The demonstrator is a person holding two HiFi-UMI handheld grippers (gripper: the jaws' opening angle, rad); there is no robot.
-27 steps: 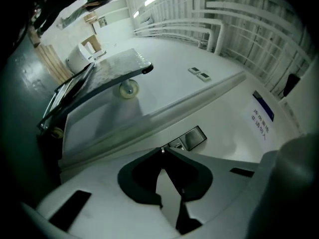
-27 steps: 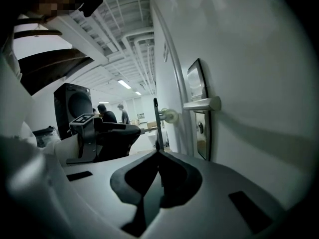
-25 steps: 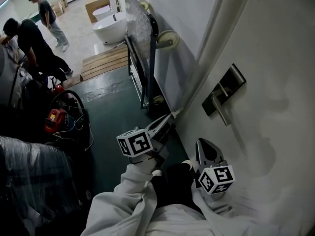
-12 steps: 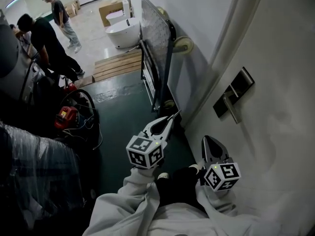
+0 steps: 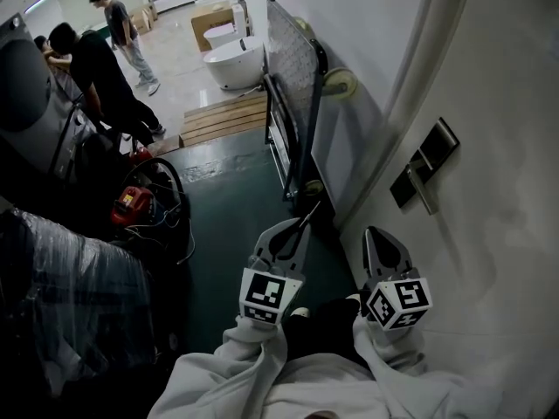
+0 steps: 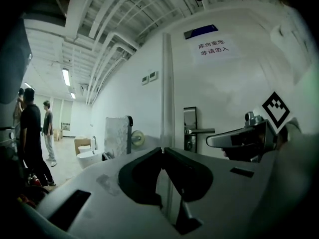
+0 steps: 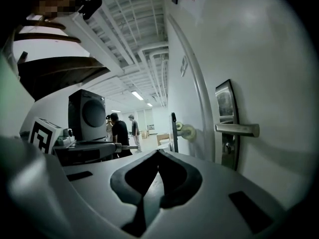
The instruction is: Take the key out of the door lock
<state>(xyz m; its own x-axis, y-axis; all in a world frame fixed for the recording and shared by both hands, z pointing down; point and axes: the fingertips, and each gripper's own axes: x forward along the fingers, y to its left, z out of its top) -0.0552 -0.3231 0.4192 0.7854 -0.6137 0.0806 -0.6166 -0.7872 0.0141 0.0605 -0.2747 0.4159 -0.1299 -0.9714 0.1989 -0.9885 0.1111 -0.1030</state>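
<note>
Nearest, my two sleeves (image 5: 253, 369) are drawn in against the body, so both tools sit low and short of the door (image 5: 498, 260).

(a) The left tongs (image 5: 306, 215) have their jaws fully together, tips touching and nothing between them. I carry them idle, angled toward the door frame.

(b) The right tongs (image 5: 377, 232) also have their jaws brought together on nothing. Their tip points up along the door, which stands just to their right. Neither tool touches it, and I judge this to be the approach, with the grasp not yet begun.

(c) The dark lock plate (image 5: 423, 171) sits ahead of the right tongs and above them, its lever handle (image 5: 428, 197) projecting from the door face. In the right gripper view a small fitting (image 7: 227, 146) shows under the lever, where the key should sit. It is too small for me to confirm the key. The jaws must part before they can pinch so thin a thing.

(d) Beyond the left tongs are the green floor (image 5: 231, 208) and a wheeled cart (image 5: 293, 103) stood on end against the wall, presumably to keep the passage clear. Farther off are a white tub (image 5: 234, 59) and people (image 5: 96, 64), well apart from the work
</note>
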